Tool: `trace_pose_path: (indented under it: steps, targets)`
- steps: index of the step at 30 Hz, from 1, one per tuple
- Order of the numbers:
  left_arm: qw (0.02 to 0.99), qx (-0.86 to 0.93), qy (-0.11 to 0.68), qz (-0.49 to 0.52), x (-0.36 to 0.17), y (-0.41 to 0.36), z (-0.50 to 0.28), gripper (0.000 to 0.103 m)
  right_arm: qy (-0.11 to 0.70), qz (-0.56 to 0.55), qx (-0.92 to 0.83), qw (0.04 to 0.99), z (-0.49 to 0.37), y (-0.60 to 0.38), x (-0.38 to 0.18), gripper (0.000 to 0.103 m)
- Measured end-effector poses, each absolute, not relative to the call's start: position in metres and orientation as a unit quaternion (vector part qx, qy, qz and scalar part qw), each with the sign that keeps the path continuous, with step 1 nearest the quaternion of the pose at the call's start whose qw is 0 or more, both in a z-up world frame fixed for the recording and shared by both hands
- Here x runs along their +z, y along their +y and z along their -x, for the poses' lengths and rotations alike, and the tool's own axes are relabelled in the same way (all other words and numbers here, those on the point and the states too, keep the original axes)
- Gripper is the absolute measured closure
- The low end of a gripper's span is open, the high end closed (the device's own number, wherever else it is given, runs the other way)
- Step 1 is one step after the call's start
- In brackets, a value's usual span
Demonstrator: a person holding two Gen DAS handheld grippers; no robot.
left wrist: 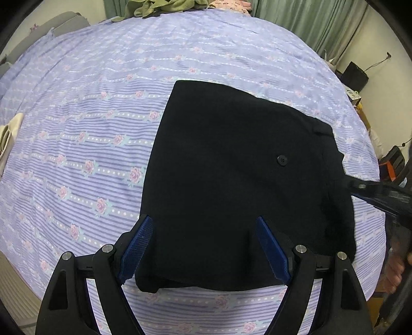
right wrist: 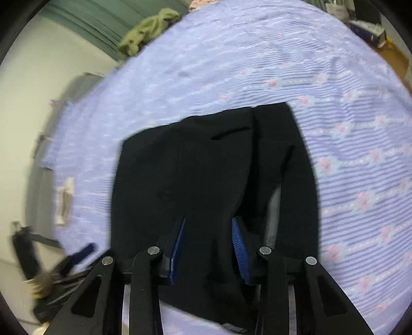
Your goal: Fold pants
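A home bedroom: bed spread with a lavender rose-striped sheet, green curtains behind, crumpled olive clothing at the far edge, cardboard boxes along the wall.

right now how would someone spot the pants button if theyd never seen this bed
Start at the lavender floral bedspread covering the bed, then find the black pants folded on it. The button is a small round black disc near their right edge, the only raised detail on plain dark cloth.
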State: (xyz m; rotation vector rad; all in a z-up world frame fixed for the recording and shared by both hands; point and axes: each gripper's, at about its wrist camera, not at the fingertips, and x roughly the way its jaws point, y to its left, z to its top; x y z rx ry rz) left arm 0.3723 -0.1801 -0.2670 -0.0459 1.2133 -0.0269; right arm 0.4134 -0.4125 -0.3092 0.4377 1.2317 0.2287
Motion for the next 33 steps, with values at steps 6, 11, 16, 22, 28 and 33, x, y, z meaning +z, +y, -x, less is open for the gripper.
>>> trace_pose_path:
  steps: [6, 11, 16, 22, 28, 33]
  targets:
    - [0.822, -0.018, 0.568, 0.014, -0.264, -0.185, -0.373, 0.021, 0.594, -0.267, 0.104, 0.752, -0.419, -0.421, -0.339, 0.078]
    - [0.819, -0.013, 0.573, 0.022, -0.265, -0.185, -0.374, 0.021, 0.588, -0.239, 0.106, 0.765, -0.414, -0.414, -0.320, 0.097]
    - [0.824, -0.025, 0.566, 0.014, -0.259, -0.194, -0.377, 0.021, 0.561, -0.199, 0.093, 0.798, -0.429, -0.427, -0.295, 0.097]
    - [0.824, -0.038, 0.566, -0.009, -0.259, -0.210, -0.378, 0.021, 0.594, -0.164, 0.063, 0.785, -0.438, -0.447, -0.326, 0.097]
    - [0.822, -0.025, 0.569, -0.020, -0.262, -0.208, -0.378, 0.020, 0.582, -0.197, 0.013, 0.789, -0.423, -0.462, -0.321, 0.052]
    - [0.826, -0.013, 0.563, -0.023, -0.259, -0.198, -0.375, 0.017, 0.531, -0.212, -0.003, 0.820, -0.390, -0.469, -0.284, 0.025]
